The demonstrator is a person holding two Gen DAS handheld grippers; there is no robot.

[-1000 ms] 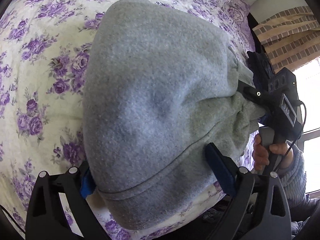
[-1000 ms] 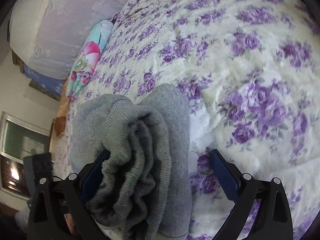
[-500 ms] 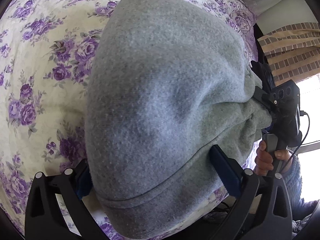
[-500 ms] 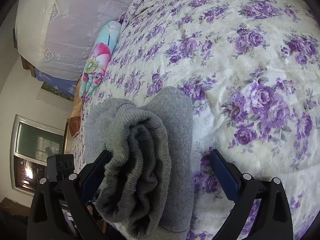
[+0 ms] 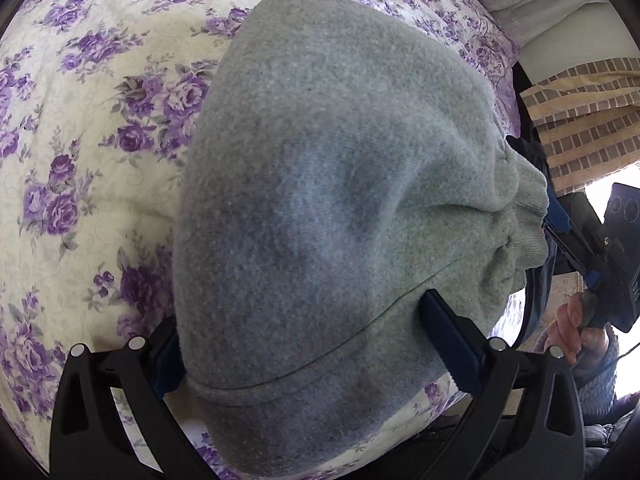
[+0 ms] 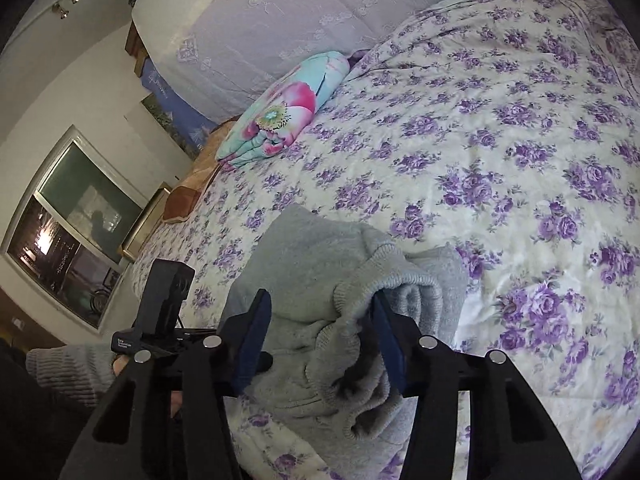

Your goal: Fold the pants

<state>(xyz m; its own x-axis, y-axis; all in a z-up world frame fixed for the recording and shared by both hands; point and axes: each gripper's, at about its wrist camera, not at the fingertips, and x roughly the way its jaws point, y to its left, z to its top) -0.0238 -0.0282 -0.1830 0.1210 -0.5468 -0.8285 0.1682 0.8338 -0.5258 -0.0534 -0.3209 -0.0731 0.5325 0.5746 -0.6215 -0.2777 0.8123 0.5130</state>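
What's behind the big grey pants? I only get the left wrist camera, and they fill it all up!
Observer: In the right wrist view, a folded teal and pink flowered blanket lies on the bed, beyond the pants.
Operator: What does the other gripper have? I only see its side.
Observer: The right gripper has the pants' ribbed band bunched between its jaws, which have just been closing.
Operator: Anything else in the room?
Observer: Two small spotlights sit up near the ceiling.
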